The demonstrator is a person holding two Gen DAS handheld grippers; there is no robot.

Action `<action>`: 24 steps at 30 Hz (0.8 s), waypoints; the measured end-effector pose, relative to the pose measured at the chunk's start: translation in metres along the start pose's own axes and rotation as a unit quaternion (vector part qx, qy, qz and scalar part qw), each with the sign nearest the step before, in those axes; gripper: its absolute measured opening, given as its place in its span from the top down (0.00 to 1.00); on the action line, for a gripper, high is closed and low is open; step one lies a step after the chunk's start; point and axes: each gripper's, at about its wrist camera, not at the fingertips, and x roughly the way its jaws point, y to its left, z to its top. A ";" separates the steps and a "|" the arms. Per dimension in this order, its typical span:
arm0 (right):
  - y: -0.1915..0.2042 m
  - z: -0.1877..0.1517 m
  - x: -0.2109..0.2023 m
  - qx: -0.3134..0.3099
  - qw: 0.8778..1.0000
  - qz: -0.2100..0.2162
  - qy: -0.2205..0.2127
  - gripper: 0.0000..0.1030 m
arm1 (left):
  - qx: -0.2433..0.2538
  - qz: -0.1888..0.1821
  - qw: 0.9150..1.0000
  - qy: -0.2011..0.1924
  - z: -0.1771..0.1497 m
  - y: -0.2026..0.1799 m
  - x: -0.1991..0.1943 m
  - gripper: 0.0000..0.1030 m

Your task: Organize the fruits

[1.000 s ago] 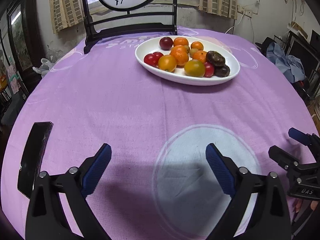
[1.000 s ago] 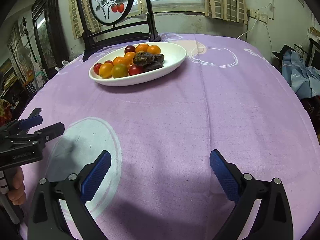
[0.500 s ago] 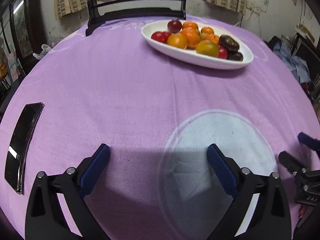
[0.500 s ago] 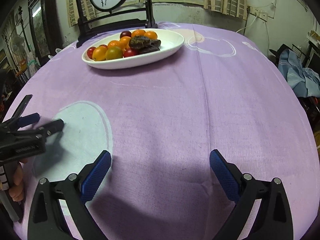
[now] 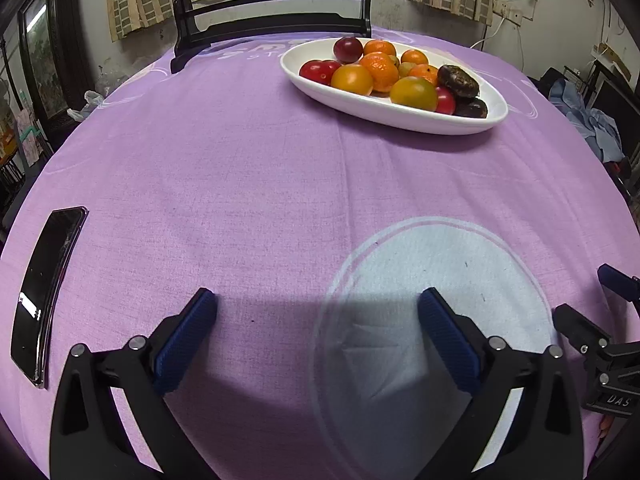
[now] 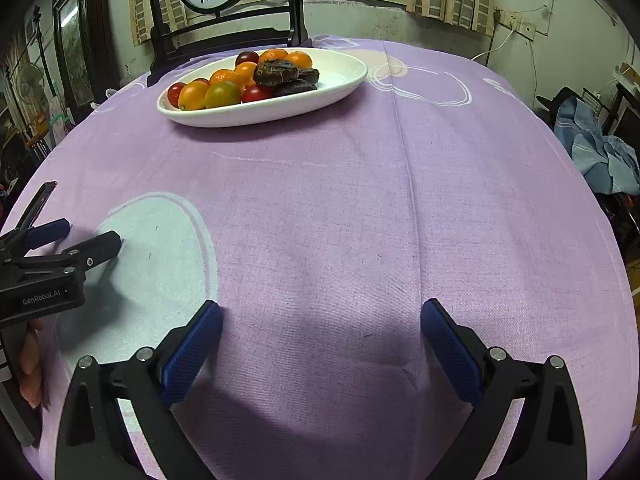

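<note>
A white oval plate (image 5: 408, 118) at the far side of the purple table holds several fruits: oranges (image 5: 379, 71), red tomatoes (image 5: 316, 72), a dark plum (image 5: 348, 49) and dark brown fruits (image 5: 458, 80). The plate also shows in the right wrist view (image 6: 340, 80). My left gripper (image 5: 318, 320) is open and empty, low over the near table. My right gripper (image 6: 320, 328) is open and empty, also near the front edge. Each gripper shows in the other's view: the right one (image 5: 592, 312), the left one (image 6: 76, 240).
A black phone (image 5: 44, 288) lies at the table's left edge. A pale round print (image 5: 432, 280) marks the cloth near me. A dark wooden chair (image 5: 272, 20) stands behind the table. Blue clothes (image 6: 600, 152) lie off to the right.
Both grippers have shifted slightly and the views have tilted, so the plate sits a little lower in frame than half a second ago. Both stay open and empty.
</note>
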 end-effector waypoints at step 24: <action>0.001 -0.010 -0.008 -0.021 1.000 0.010 0.001 0.03 | 0.019 -0.011 1.000 -0.002 -0.005 0.000 -0.004 0.04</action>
